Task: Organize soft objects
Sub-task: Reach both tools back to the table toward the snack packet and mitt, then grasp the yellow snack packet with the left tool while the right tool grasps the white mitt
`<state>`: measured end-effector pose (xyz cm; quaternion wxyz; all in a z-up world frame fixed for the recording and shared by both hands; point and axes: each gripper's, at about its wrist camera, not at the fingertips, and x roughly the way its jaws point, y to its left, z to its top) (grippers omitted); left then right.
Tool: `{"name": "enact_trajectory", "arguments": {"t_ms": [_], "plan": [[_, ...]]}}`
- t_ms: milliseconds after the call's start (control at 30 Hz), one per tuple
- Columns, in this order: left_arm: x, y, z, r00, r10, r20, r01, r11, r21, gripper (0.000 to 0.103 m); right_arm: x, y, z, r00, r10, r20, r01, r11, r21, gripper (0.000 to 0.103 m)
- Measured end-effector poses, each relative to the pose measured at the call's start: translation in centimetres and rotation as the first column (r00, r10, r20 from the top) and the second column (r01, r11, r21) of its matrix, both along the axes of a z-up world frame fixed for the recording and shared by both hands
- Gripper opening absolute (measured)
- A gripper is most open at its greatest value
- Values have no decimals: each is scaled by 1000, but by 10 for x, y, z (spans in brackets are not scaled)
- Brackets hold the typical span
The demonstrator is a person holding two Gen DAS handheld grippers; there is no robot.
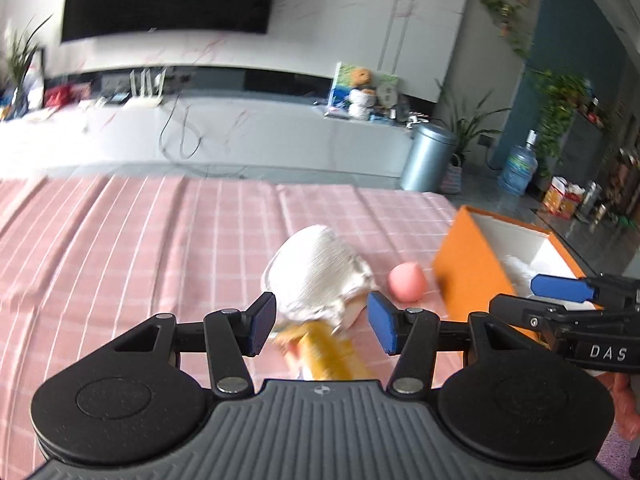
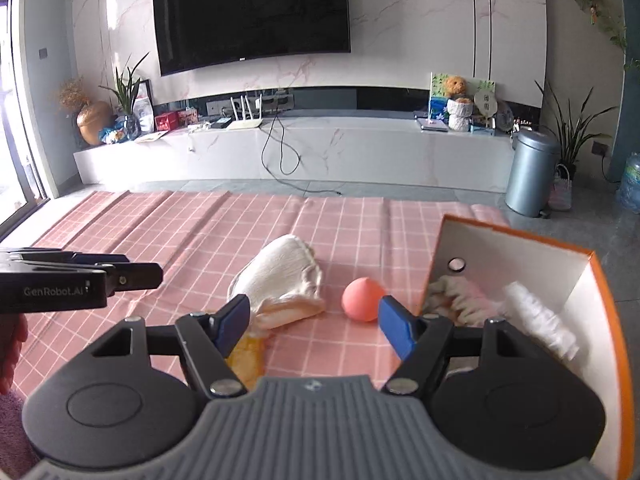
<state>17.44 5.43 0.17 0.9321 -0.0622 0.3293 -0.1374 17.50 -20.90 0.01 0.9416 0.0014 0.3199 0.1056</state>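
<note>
I see both grippers, left [image 1: 322, 322] and right [image 2: 314, 322], with fingers spread, gripping nothing; the white glove [image 2: 280, 280] and pink ball [image 2: 362, 299] lie mid-surface beside the orange box [image 2: 600, 300] at its right edge, open checked cloth [image 2: 160, 232] leftward.

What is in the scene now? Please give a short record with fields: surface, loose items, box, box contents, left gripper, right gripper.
surface: pink checked cloth
loose items: white knitted glove and pink ball, lying apart; a yellow item near the glove, partly hidden
box: orange box, white inside, open, right of the ball
box contents: soft white and cream pieces, kind unclear
left gripper: fingers open, glove seen between them, not pressed
right gripper: fingers open, holding nothing
</note>
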Motion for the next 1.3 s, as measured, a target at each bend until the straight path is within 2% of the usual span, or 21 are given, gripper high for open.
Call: {"name": "enact_trajectory", "arguments": {"t_ms": [67,267,333,500,600,700,933,1033,1133,1300], "plan": [[0,14,-11,999,18,-38,-19,999,-31,62,0,13,-11,999,17,-27,-17,1000,-16,71],[4,32,-39,992,6,-125,-20,993,-114,62,11,37,-41,995,39,-96,-45,997,-62,57],[6,28,-48,989,-5,-148,-14,992,-127,62,17,43,-47,994,41,-105,-53,992,-112,45],[17,17,-68,978,-29,-206,-4,987,-159,66,36,47,-68,988,30,-154,-54,986,-155,28],[29,11,-81,968,-19,-248,-23,986,-167,67,41,52,-84,984,20,-175,-51,983,-174,28],[36,7,-90,961,-10,-276,-39,984,-172,67,49,55,-98,980,7,-201,-40,986,-160,23],[48,-1,-104,948,-5,-317,-45,987,-151,68,61,59,-118,970,53,-236,-76,993,-88,12],[50,-4,-105,950,13,-313,-54,991,-122,76,63,59,-121,962,96,-257,-103,995,-15,10],[53,-9,-104,952,36,-305,-57,997,-58,80,62,63,-124,956,137,-259,-135,991,27,9],[57,-30,-103,957,32,-289,0,994,112,83,61,70,-124,954,164,-252,-161,986,33,9]]}}
